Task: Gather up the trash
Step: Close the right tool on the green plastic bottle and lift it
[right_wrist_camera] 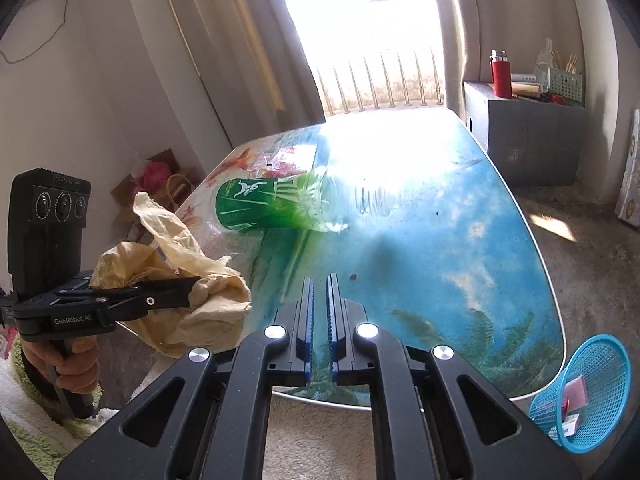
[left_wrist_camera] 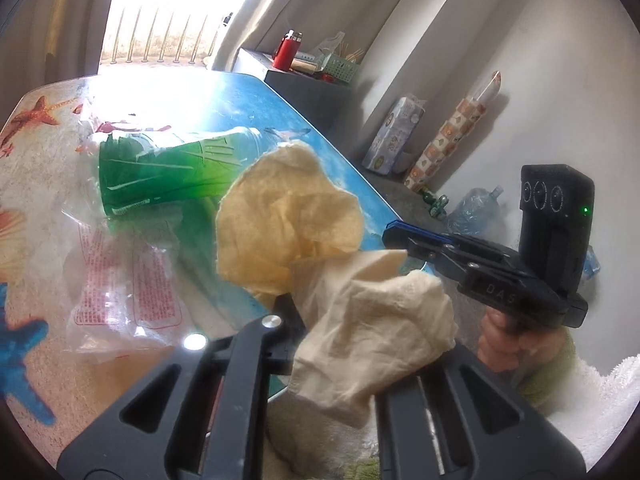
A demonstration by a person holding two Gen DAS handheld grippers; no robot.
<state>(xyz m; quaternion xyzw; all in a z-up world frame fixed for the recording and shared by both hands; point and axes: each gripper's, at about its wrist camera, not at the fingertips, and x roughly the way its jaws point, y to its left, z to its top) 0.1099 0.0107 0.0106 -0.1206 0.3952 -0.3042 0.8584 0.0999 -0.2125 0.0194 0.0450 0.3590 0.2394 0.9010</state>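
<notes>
L wrist view: left gripper (left_wrist_camera: 320, 300) is clamping a crumpled tissue (left_wrist_camera: 304, 248), jaws pinched tight on the wad's middle so the loose folds are billowing up and out on both sides. The yellowish part is fanning forward, the paler part is drooping toward the camera. The wad is hanging over the table (left_wrist_camera: 224, 92) near its front edge, apparently clear of the surface; prob. held that way so it can go to a bin w/o dragging. Behind it a bottle (left_wrist_camera: 168, 172) w/ a green label is lying on its side, and a clear wrapper (left_wrist_camera: 120, 280) w/ red print is lying flat beside it, both untouched and awaiting pickup. At right, the right gripper (left_wrist_camera: 390, 234) is hovering off the table edge in a hand (left_wrist_camera: 516, 336), nothing in it.

R wrist view: right gripper (right_wrist_camera: 319, 320) is carrying nothing, blue pads nearly together w/ a thin gap btwn them, pointing down over the table (right_wrist_camera: 480, 240). It is idling, prob. ready for the next piece. The bottle (right_wrist_camera: 272, 204) is resting mid-table ahead, on its side. At left the left gripper (right_wrist_camera: 192, 290) is gripping the tissue (right_wrist_camera: 180, 264) beyond the table's near-left edge. A blue mesh basket (right_wrist_camera: 592, 392) is sitting low right, off the table corner, already holding a few scraps, so likely the trash's destination. The tissue is on the opposite side from it, so it needs carrying across.
</notes>
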